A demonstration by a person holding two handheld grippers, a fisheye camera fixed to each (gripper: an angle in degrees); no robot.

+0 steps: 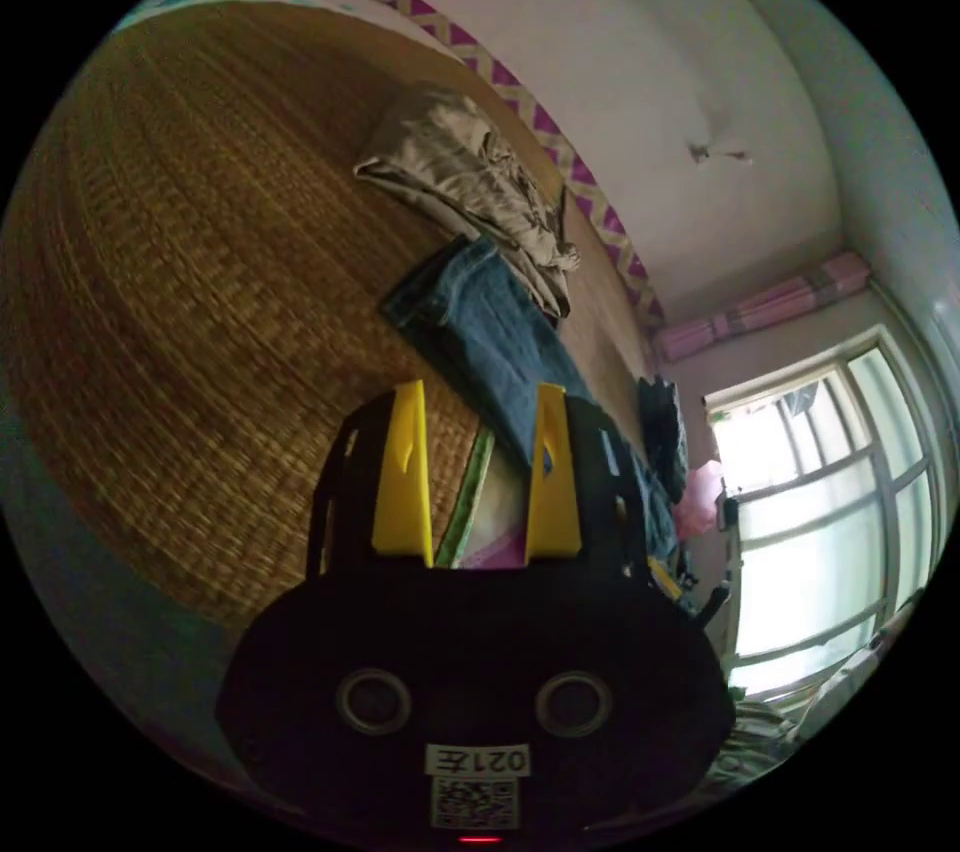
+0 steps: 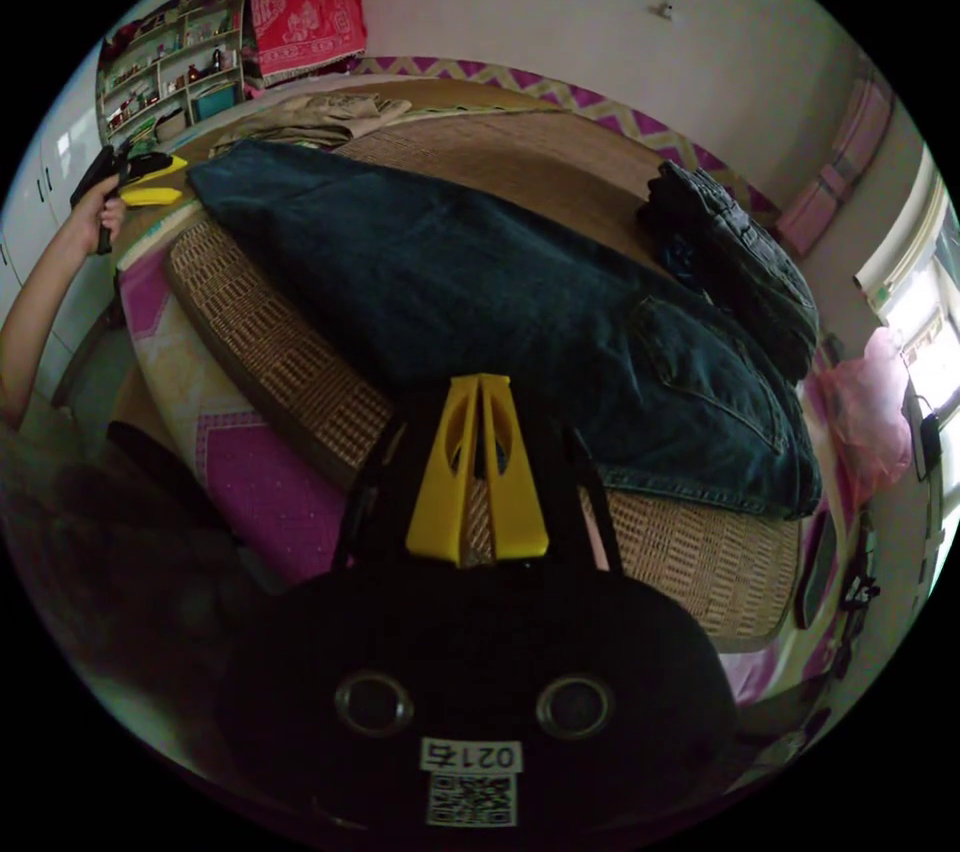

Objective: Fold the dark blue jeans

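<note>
The dark blue jeans point(image 2: 480, 282) lie flat on a woven mat point(image 2: 280, 342), legs together, with the waist and back pocket at the right. My right gripper point(image 2: 480, 382) is shut, its yellow tips meeting at the jeans' near edge; I cannot see cloth pinched between them. In the right gripper view a hand holds my left gripper point(image 2: 150, 180) beside the leg-hem end at the far left. In the left gripper view, my left gripper point(image 1: 480, 392) is open and holds nothing, with the jeans point(image 1: 490, 322) running away beyond its tips.
A crumpled beige garment point(image 1: 460, 172) lies past the jeans' hem end. A pile of dark clothes point(image 2: 740, 262) and a pink bag point(image 2: 865, 412) sit by the waist end. The mat's edge drops to a pink sheet point(image 2: 250, 472). A shelf point(image 2: 170, 62) stands at the back left.
</note>
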